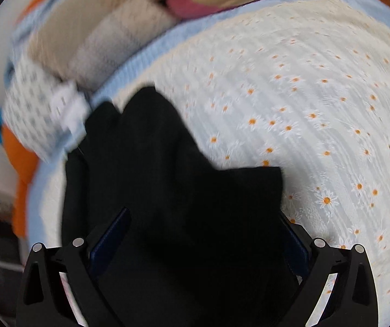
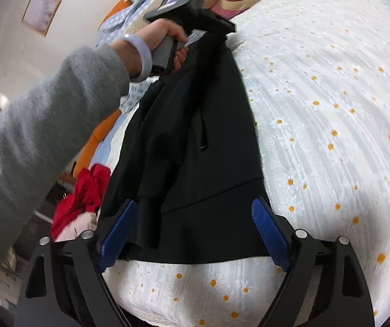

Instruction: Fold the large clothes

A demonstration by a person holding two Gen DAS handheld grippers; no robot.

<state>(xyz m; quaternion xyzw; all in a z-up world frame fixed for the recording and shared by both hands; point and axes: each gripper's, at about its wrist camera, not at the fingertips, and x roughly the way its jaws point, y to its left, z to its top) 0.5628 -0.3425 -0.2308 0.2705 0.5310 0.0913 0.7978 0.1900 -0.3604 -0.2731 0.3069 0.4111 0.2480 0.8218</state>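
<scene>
Black garment [image 2: 195,141] flat on the daisy bedspread [image 2: 317,125].
I hold both grippers released: the right gripper [image 2: 195,234] straddles its near hem, the left gripper [image 1: 197,234] spreads over its far end.

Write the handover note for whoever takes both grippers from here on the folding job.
Left gripper: jaws wide open above the far end of the black garment, nothing clamped.
Right gripper: jaws open at the near hem, cloth lying between the pads but not pinched.
The garment lies in a long narrow strip along the daisy-print bedspread, looking already folded in lengthwise. Red clothes sit heaped off the bed's edge.
Left to do, probably: fold the strip end to end, then move on to the heap.
</scene>
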